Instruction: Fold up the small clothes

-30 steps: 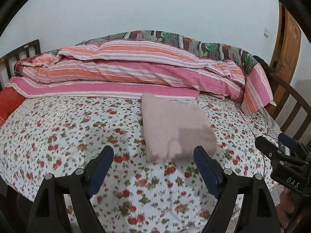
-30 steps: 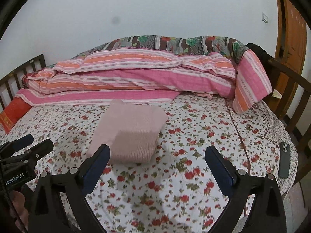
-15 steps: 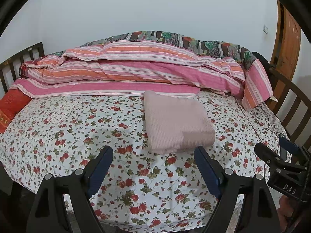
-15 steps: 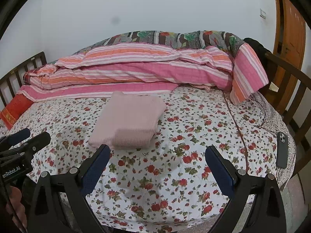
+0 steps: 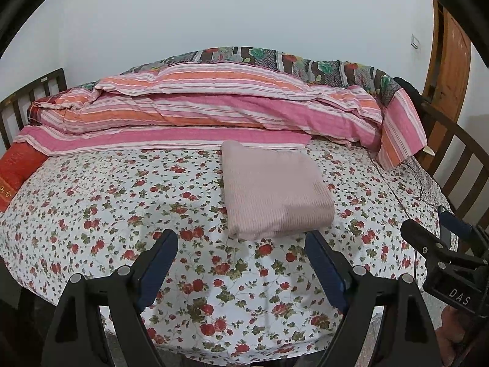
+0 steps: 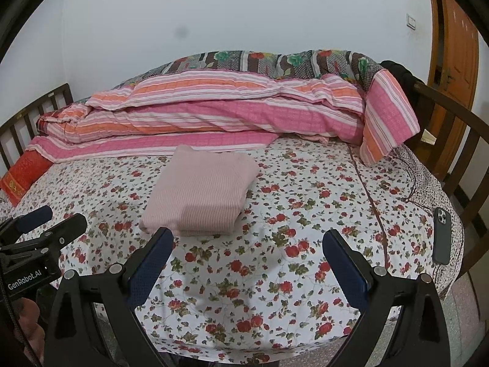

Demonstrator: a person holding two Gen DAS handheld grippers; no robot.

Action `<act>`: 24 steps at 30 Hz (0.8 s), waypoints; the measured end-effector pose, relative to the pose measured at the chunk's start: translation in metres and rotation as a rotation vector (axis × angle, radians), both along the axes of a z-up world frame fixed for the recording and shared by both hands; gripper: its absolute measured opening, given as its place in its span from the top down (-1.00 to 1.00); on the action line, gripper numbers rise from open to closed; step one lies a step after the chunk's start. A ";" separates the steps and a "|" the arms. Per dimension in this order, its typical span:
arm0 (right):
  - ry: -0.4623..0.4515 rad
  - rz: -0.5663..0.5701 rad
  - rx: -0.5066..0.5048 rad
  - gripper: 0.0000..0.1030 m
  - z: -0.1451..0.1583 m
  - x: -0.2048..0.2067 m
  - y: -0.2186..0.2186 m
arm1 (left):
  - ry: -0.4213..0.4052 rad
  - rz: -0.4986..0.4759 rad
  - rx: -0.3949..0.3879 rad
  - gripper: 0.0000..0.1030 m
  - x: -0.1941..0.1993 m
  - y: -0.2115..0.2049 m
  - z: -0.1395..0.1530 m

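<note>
A pale pink knitted garment (image 5: pixel 275 189) lies folded into a neat rectangle on the flowered bedsheet (image 5: pixel 122 202); it also shows in the right wrist view (image 6: pixel 201 192). My left gripper (image 5: pixel 241 244) is open and empty, held back from the bed's near edge, just short of the garment. My right gripper (image 6: pixel 247 244) is open and empty, to the right of the garment. Each gripper shows at the edge of the other's view: the right one (image 5: pixel 434 238) and the left one (image 6: pixel 49 220).
A rolled pink and orange striped quilt (image 5: pixel 214 113) lies along the wall side of the bed. A red pillow (image 5: pixel 18 168) is at the left. A dark phone (image 6: pixel 441 235) lies near the right edge. Wooden bed rails (image 6: pixel 458 140) stand at both ends; a wooden door (image 6: pixel 455 61) is far right.
Both grippers have drawn back from the bed and risen a little, so more of the near edge shows. The folded garment has not moved.
</note>
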State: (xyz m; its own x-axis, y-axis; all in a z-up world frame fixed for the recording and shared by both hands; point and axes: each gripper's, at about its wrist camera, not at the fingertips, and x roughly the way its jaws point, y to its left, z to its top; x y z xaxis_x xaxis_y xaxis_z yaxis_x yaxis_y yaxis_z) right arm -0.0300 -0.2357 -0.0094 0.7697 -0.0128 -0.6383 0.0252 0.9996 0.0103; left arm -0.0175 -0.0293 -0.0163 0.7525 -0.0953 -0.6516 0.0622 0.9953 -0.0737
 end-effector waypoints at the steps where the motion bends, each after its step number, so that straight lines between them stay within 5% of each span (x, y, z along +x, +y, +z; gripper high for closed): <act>1: -0.001 0.001 0.001 -0.88 0.000 0.000 0.000 | 0.001 -0.002 0.000 -0.64 0.000 0.001 0.000; 24: -0.003 0.009 0.006 -0.88 0.002 -0.002 0.005 | 0.001 -0.003 0.005 -0.65 -0.002 0.005 0.000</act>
State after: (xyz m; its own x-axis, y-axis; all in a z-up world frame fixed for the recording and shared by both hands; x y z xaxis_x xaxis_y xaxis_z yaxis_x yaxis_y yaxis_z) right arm -0.0321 -0.2303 -0.0071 0.7716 -0.0022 -0.6362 0.0163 0.9997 0.0163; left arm -0.0190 -0.0246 -0.0164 0.7517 -0.0946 -0.6527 0.0654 0.9955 -0.0689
